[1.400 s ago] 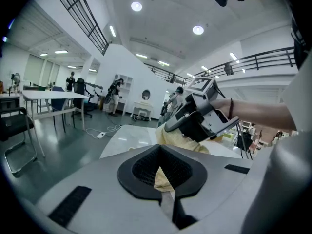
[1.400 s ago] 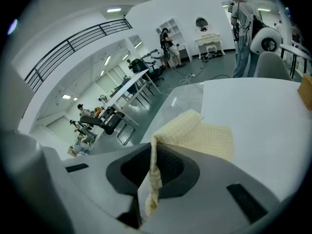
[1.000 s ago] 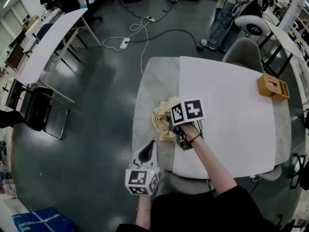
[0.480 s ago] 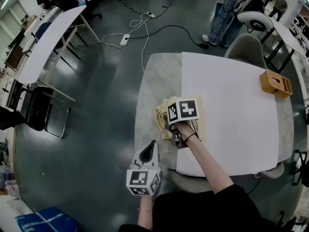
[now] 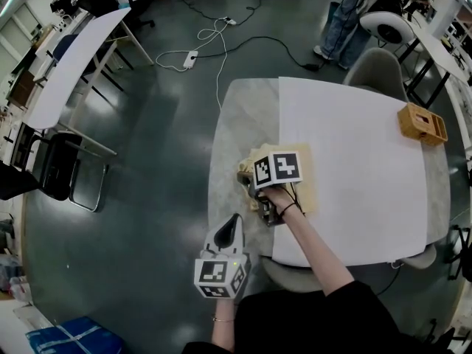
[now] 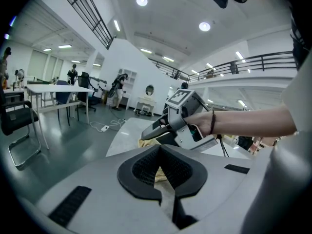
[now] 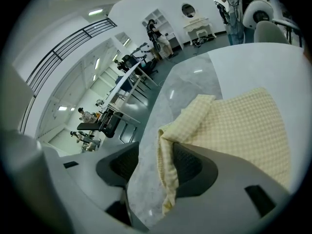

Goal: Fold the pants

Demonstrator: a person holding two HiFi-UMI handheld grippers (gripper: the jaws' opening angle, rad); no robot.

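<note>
near the table edge (image 5: 221, 153), yellow pants (image 7: 234, 130)

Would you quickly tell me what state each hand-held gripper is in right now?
Left hand-held gripper: closed, empty.
Right hand-held gripper: open, jaws just opened; pants edge between them, not gripped.
</note>
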